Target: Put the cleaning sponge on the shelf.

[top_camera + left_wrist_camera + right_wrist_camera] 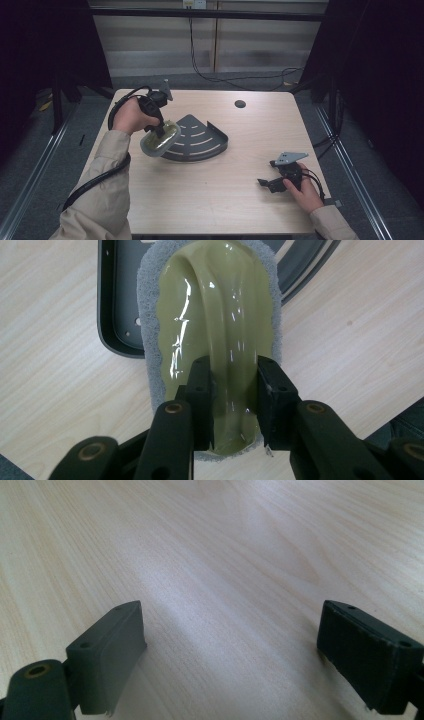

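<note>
My left gripper [234, 390] is shut on the raised handle of an olive-green scrubber [215, 315] with a grey scouring pad along its underside. In the high view the scrubber [160, 140] hangs tilted above the left edge of a dark quarter-round corner shelf [202, 137], held up by the left gripper [159, 131]. The shelf [117, 300] lies flat on the wooden table and shows below the scrubber. At the table's right front my right gripper [263, 183] rests low over the wood, and its jaws stand wide apart with nothing between them [230, 655].
A round cable hole [240, 104] sits in the table [215, 190] behind the shelf. Cables trail from both grippers, the left one looping down beside the person's sleeve [95, 180]. Dark floor and metal rails surround the table.
</note>
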Demonstrator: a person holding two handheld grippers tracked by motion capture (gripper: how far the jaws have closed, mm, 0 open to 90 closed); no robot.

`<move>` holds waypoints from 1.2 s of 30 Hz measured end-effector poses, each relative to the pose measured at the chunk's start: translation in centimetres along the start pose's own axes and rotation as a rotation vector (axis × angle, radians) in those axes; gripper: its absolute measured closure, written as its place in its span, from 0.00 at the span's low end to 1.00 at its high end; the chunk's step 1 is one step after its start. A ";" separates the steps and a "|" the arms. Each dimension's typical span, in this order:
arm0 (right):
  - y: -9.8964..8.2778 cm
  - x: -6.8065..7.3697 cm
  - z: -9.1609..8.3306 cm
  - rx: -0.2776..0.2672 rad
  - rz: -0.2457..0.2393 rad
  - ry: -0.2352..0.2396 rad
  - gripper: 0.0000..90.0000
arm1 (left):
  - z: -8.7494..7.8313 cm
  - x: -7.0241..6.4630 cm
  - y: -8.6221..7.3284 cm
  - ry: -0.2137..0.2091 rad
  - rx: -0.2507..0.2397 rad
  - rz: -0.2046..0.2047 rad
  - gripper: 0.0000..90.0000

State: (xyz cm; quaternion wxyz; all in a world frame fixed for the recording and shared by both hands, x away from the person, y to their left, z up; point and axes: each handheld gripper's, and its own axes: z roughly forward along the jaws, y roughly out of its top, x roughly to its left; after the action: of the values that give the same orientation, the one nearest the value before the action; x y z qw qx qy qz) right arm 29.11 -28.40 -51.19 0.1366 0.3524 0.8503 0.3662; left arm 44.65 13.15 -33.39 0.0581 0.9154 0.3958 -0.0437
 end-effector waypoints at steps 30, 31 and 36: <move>0.0 0.0 0.0 0.000 0.002 0.000 0.13 | 1.8 1.5 2.9 0.004 -0.032 0.005 0.79; 0.0 0.0 0.0 0.000 0.001 0.000 0.13 | 1.9 1.5 2.9 0.000 -0.033 0.004 0.79; 0.0 0.0 0.0 0.000 0.002 0.000 0.13 | 2.5 1.7 3.3 -0.003 -0.023 0.013 0.79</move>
State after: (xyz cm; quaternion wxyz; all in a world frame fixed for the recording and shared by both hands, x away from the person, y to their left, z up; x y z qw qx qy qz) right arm 29.10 -28.39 -51.19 0.1364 0.3533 0.8500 0.3662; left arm 48.11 11.81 -35.81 0.0696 0.9173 0.3901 -0.0402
